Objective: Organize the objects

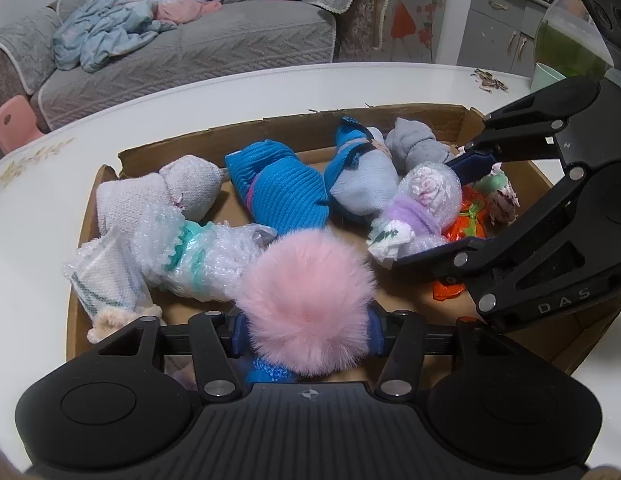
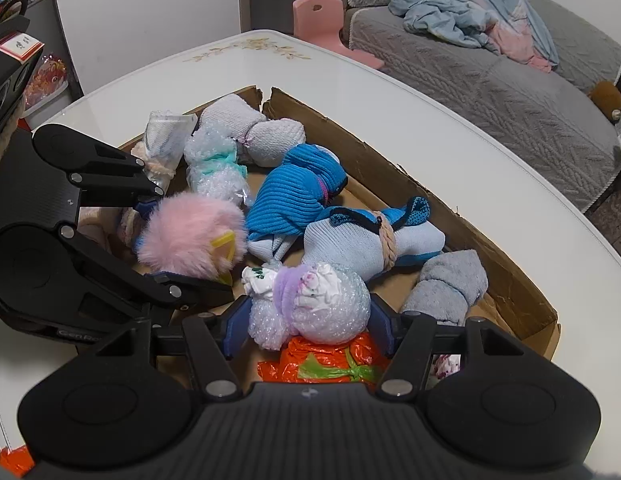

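Note:
A shallow cardboard tray (image 1: pixel 270 122) (image 2: pixel 490 256) on the white table holds several tied bundles. My left gripper (image 1: pixel 306 330) is shut on a fluffy pink pom-pom bundle (image 1: pixel 306 300), also in the right wrist view (image 2: pixel 190 236). My right gripper (image 2: pixel 306 324) is shut on a bubble-wrap bundle with a purple band (image 2: pixel 314 304), also in the left wrist view (image 1: pixel 422 200). An orange plastic bundle (image 2: pixel 326 360) lies under it. Blue knitted bundles (image 1: pixel 278 188) (image 2: pixel 298 192), a pale blue sock bundle (image 2: pixel 350 248), a grey one (image 2: pixel 450 284) and a teal-tied bubble-wrap one (image 1: pixel 182 252) lie in the tray.
The white table (image 1: pixel 42 208) (image 2: pixel 390 92) surrounds the tray. A grey sofa (image 1: pixel 190 48) with a blue blanket (image 2: pixel 470 8) stands beyond it, and a pink chair (image 2: pixel 322 16). A green cup (image 1: pixel 546 76) and crumbs (image 1: pixel 490 80) sit at the table's far right.

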